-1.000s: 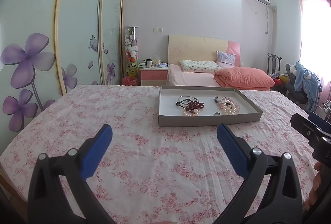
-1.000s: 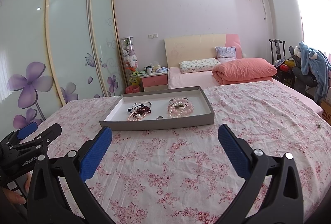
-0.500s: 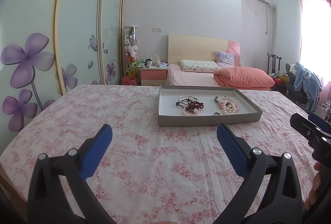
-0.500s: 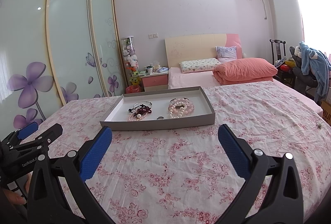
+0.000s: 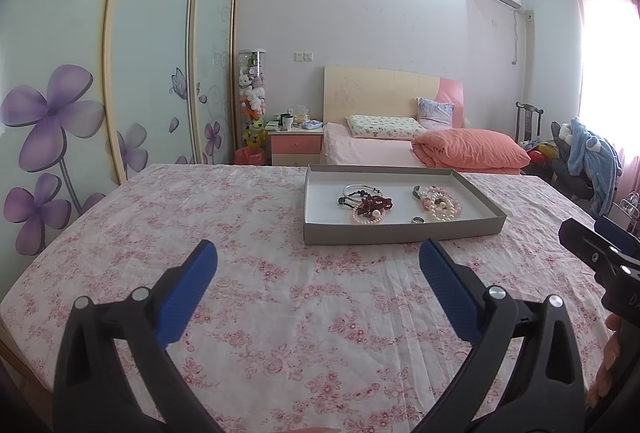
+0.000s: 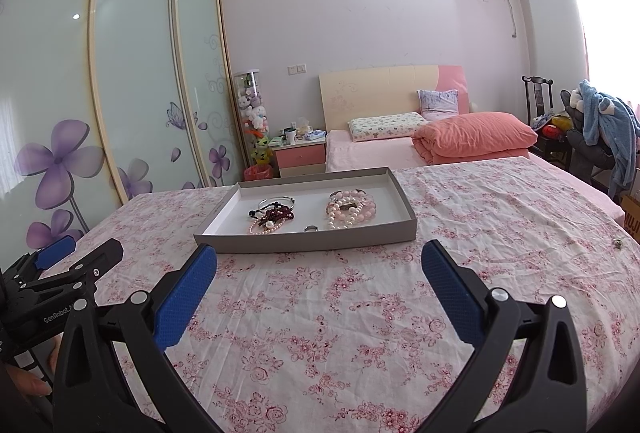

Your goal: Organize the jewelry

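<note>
A shallow grey tray (image 5: 400,231) lies on the flowered bedspread (image 5: 280,293), ahead of both claws and clear of them. Inside it, a dark red bead strand (image 5: 374,203) tangled with a silver bangle (image 5: 356,188) sits on the left, a heap of pink pearl bracelets (image 5: 440,205) on the right, and a small ring (image 5: 417,220) near the front wall between them. The left claw (image 5: 318,261) hangs spread wide over the bedspread, holding nothing; the tray lies ahead and slightly to its right. The right claw (image 6: 319,265) is also wide and empty, with the tray straight ahead, its near wall (image 6: 308,243) just beyond the blue pads (image 6: 188,297).
</note>
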